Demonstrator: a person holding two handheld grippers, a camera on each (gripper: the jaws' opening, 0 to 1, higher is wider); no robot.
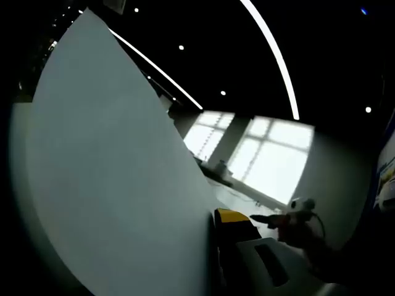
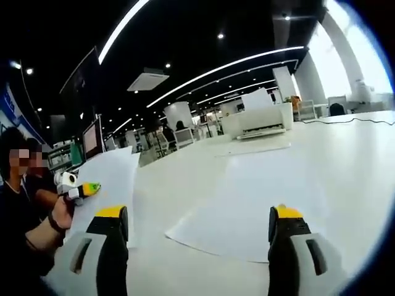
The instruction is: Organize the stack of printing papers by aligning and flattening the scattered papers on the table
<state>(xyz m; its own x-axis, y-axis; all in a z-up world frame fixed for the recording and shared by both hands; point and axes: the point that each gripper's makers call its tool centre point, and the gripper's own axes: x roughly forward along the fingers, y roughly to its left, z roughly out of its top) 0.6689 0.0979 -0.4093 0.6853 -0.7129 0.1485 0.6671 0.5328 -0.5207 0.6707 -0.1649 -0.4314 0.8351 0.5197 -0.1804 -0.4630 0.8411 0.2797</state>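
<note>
1. Paper is found in two places: one sheet point(image 1: 117, 179) is lifted clear of the table and stands steeply tilted across the left gripper view, and a spread of loose sheets point(image 2: 247, 203) lies flat on the white table point(image 2: 345, 154) ahead of the right gripper point(image 2: 197, 243).
2. The lifted sheet is also seen in the right gripper view, raised at the table's left side beside the left gripper point(image 2: 77, 188), which is carried in a person's hand point(image 2: 58, 216).
3. The left gripper point(image 1: 216, 246) appears to be pinching that sheet at its lower edge, one yellow-tipped jaw being visible right against the paper; the other jaw is hidden behind the sheet, so the pinch is judged, not seen.
4. The right gripper's jaws are spread wide, nothing being held between them, and they hover just short of the near corner of the flat sheets.
5. The step in hand is judged to be the carrying of the lifted sheet onto the flat ones.
6. The sheet should be lowered edge first, so that air is let out and no curl is trapped.
7. Its corners should be matched to the sheets below before the pinch is released.
8. The flat sheets could be steadied by the right gripper, lest they slide on the smooth table.
9. A printer point(image 2: 259, 120) stands farther back, well apart from the work.
</note>
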